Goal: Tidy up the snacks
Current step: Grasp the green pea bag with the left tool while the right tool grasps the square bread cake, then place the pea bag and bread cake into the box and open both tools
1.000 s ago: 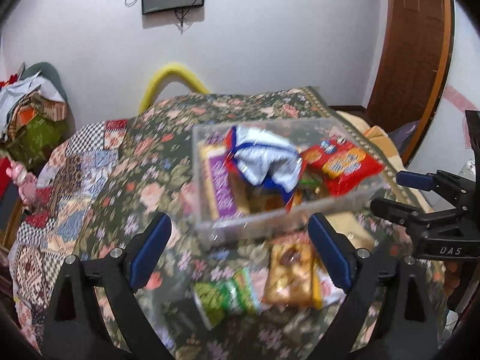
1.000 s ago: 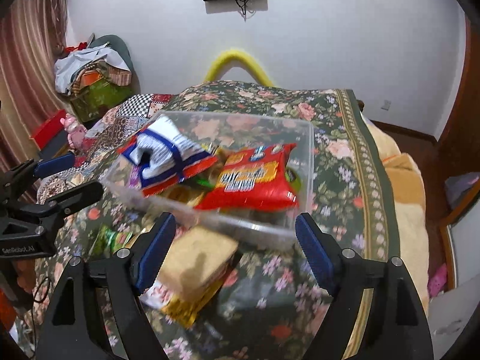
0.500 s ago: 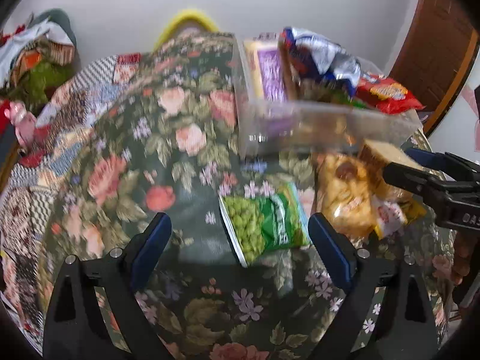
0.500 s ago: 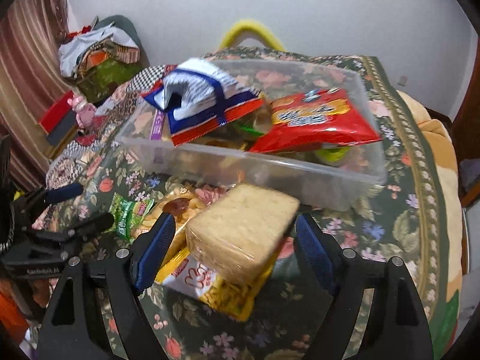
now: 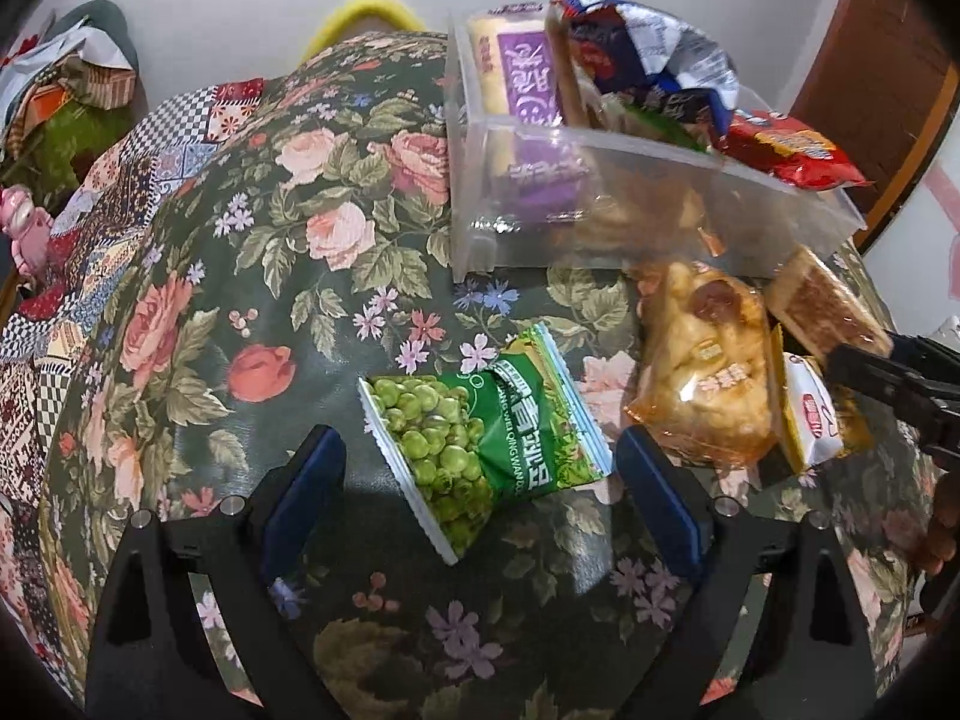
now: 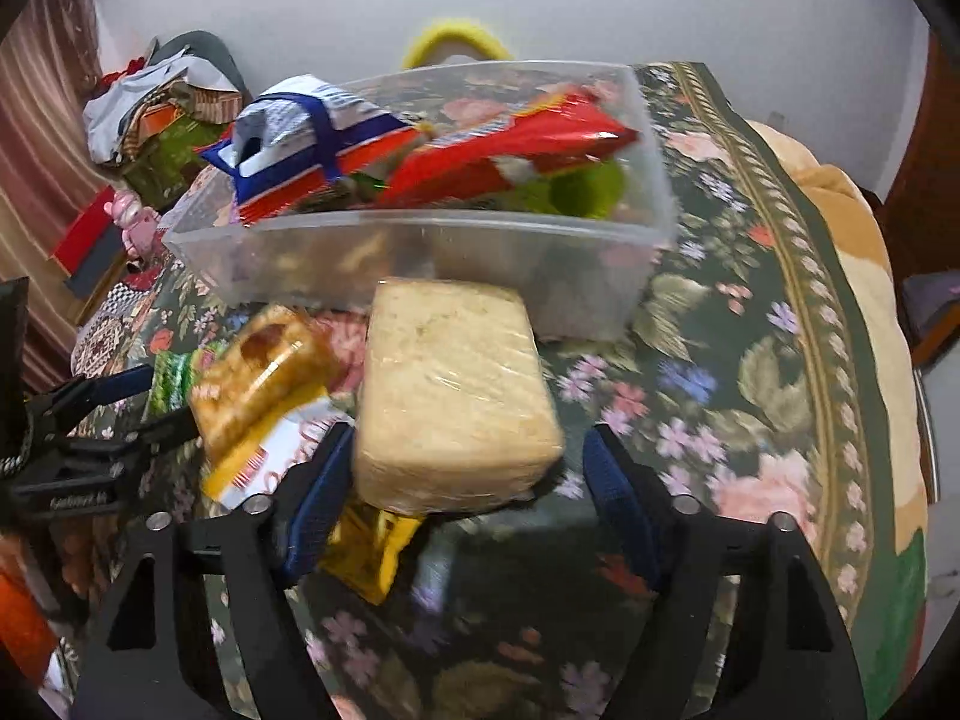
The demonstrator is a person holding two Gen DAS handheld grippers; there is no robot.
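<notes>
A clear plastic bin holds several snack bags on the floral cloth. A green pea packet lies flat between the open jaws of my left gripper. A wrapped pale cake block lies between the open jaws of my right gripper, on top of a yellow and white packet. An orange pastry bag lies between the two. The right gripper also shows in the left wrist view, the left one in the right wrist view.
The table's edge with a gold border runs along the right, with a tan blanket beyond it. A heap of clothes sits at the far left. A yellow hoop stands behind the table.
Both grippers have dropped lower and closer to the loose snacks in front of the bin. The pea packet now sits between my left jaws, the cake block between my right jaws.
</notes>
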